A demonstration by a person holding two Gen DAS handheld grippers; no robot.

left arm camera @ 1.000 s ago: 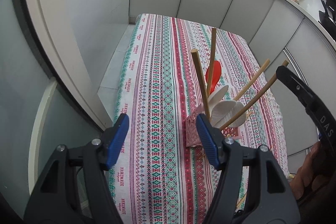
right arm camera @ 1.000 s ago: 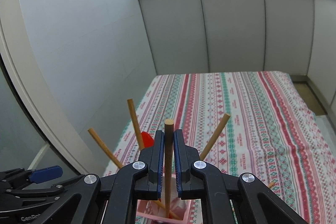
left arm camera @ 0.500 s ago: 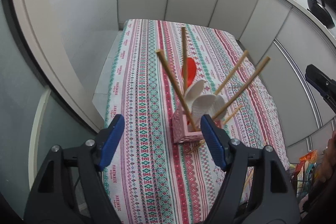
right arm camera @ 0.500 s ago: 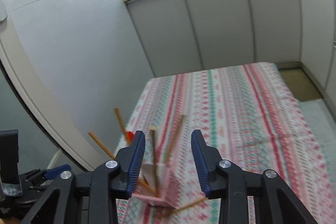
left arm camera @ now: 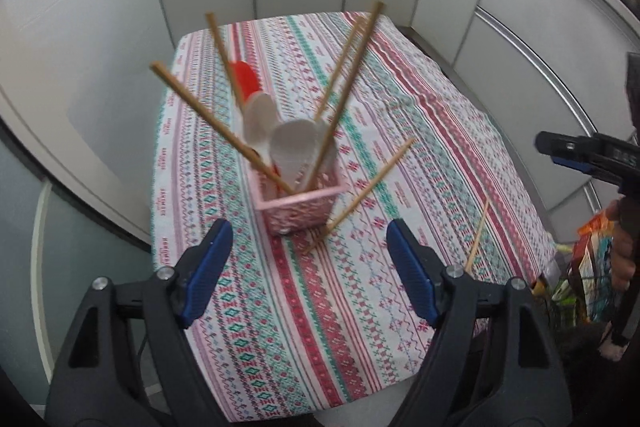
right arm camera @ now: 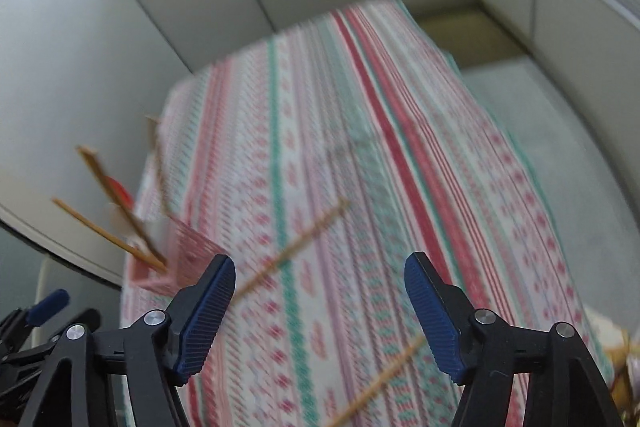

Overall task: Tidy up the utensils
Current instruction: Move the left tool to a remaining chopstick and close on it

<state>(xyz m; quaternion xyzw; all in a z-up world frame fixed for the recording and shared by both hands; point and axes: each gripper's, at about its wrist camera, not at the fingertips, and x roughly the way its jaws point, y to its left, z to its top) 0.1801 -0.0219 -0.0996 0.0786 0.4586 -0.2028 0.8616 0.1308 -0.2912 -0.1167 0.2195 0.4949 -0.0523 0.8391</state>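
While the right gripper (right arm camera: 320, 311) spreads its jaws with nothing between them, a loose chopstick (right arm camera: 384, 379) lies flat on the striped tablecloth (right arm camera: 400, 155) just ahead of and below them, its long axis running diagonally from lower left to upper right (blur hides its ends). A second stick (right arm camera: 296, 247) lies farther out, toward the pink holder (right arm camera: 160, 267) at left. The left gripper (left arm camera: 310, 275), jaws also opening and empty, faces that holder (left arm camera: 300, 207), so the right hand looks nearer the loose stick.
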